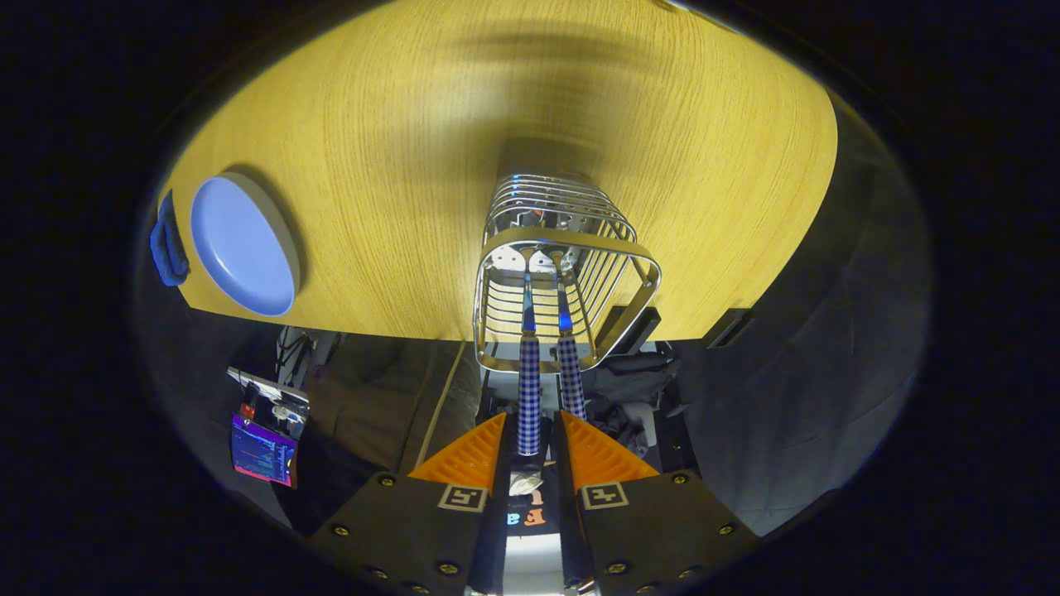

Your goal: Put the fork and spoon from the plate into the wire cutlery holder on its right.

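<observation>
Gripper (530, 439) fingers are parted narrowly around one checked handle (529, 397); contact probably gone. Fork and spoon are stood in the wire cutlery holder (563, 273), right of the emptied plate (243, 246). Withdrawal is called for next.

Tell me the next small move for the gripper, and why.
Probably open the fingers and back away. Both checkered handles already stand in the wire holder, one between the gripper's fingers, and the plate is bare, so the job looks done.
</observation>
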The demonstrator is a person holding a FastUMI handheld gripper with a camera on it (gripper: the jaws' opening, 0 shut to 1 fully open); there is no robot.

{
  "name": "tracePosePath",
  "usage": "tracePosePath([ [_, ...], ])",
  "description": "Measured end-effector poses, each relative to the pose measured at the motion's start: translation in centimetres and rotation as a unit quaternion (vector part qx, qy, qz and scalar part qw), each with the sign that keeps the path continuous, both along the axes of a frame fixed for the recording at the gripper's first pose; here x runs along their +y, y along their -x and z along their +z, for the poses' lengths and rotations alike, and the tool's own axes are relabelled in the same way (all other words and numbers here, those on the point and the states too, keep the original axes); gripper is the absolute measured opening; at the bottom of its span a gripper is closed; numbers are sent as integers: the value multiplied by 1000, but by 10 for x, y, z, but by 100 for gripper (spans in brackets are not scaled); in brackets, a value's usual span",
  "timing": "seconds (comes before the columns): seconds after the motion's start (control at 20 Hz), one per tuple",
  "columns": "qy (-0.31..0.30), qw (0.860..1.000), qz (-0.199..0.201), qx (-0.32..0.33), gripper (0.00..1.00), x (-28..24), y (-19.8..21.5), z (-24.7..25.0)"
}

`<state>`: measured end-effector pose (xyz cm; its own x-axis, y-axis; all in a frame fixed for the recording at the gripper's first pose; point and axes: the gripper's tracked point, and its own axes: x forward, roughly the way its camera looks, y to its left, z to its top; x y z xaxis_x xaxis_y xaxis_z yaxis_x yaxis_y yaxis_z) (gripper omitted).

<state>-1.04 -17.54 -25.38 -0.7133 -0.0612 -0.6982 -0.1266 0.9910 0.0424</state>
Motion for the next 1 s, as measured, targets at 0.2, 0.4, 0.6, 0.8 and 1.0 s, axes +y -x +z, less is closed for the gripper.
tracePosePath([
  [0.2, -12, 998, 23, -56, 27, -4, 6, 12],
  [0.4, -36, 988, 15, -149, 27, 0, 0, 31],
  [0.6, -44, 964, 15, -264, 27, 12, -6, 48],
  [0.8, -48, 925, -2, -376, 35, 30, -3, 56],
  [1.0, -38, 857, -30, -514, 71, 52, -19, 78],
])
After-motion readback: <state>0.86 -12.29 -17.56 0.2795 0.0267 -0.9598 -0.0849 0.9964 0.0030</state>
